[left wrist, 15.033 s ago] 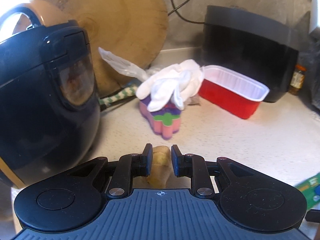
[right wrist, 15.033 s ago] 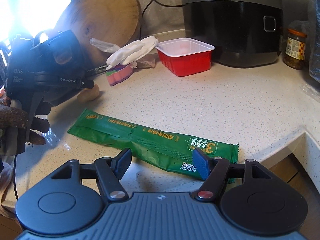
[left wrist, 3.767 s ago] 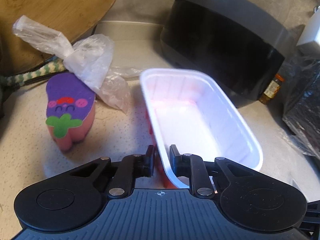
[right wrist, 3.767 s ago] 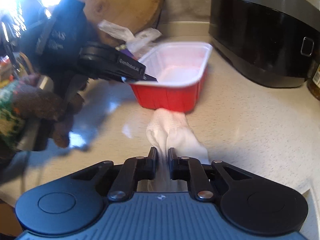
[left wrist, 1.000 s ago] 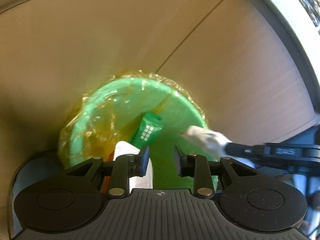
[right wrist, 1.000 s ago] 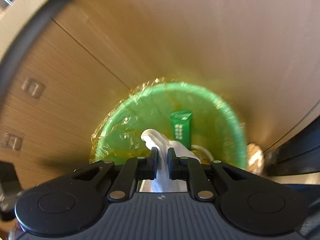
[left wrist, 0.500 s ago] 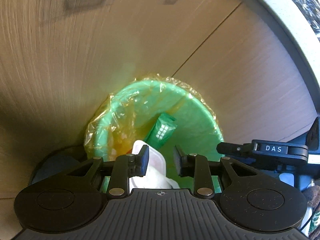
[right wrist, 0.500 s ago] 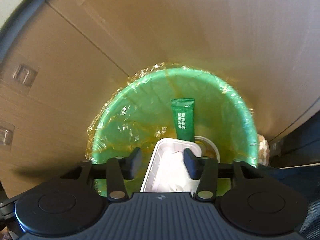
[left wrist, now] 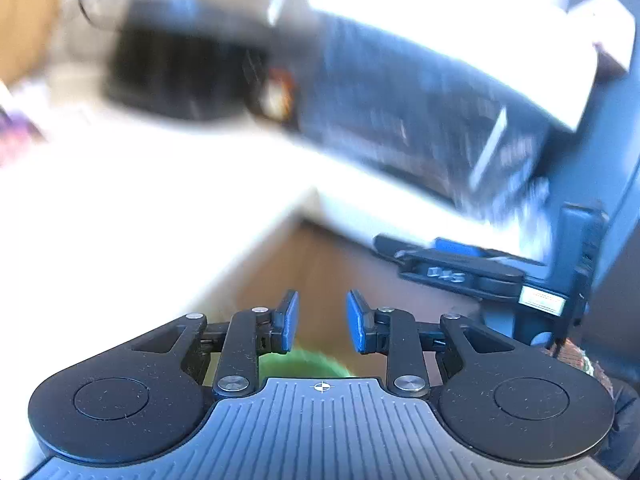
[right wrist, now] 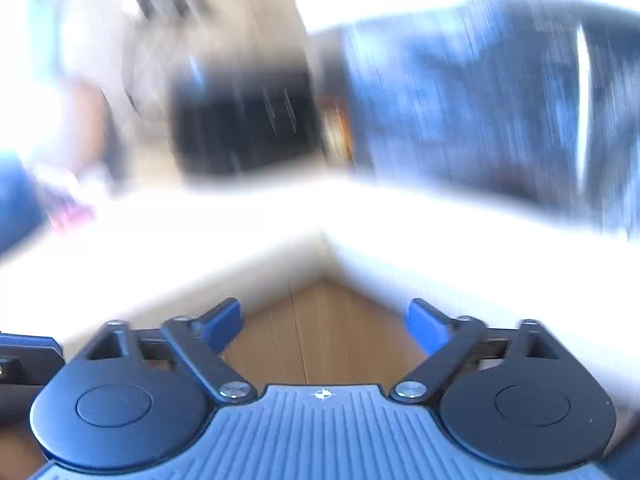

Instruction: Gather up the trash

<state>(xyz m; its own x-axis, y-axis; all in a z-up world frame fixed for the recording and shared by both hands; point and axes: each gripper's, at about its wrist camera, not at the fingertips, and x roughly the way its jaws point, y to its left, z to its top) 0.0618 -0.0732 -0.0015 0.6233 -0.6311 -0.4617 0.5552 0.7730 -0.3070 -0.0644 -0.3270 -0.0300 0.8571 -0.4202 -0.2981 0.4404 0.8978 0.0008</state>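
Note:
Both views are smeared by fast motion. My left gripper [left wrist: 322, 322] is open with nothing between its blue pads; a sliver of the green bin [left wrist: 304, 364] shows just below them. The right gripper [left wrist: 452, 270] appears from the side at the right of the left wrist view. In its own view my right gripper [right wrist: 324, 326] has its jaws opening wide and nothing between them, above the wooden cabinet corner [right wrist: 320, 336]. The white counter [right wrist: 200, 236] lies ahead. A purple and pink sponge [left wrist: 16, 136] blurs at the far left. No trash is held.
A black cooker [right wrist: 244, 120] stands at the back of the counter, with a jar [left wrist: 280, 96] beside it. A large dark bag or box [left wrist: 420, 108] fills the right side. A wooden board [left wrist: 24, 16] leans at the far left.
Both grippers have risen from over the green bin to counter height. The right gripper let the white cloth fall into the bin and spread wide. The tray lies in the bin.

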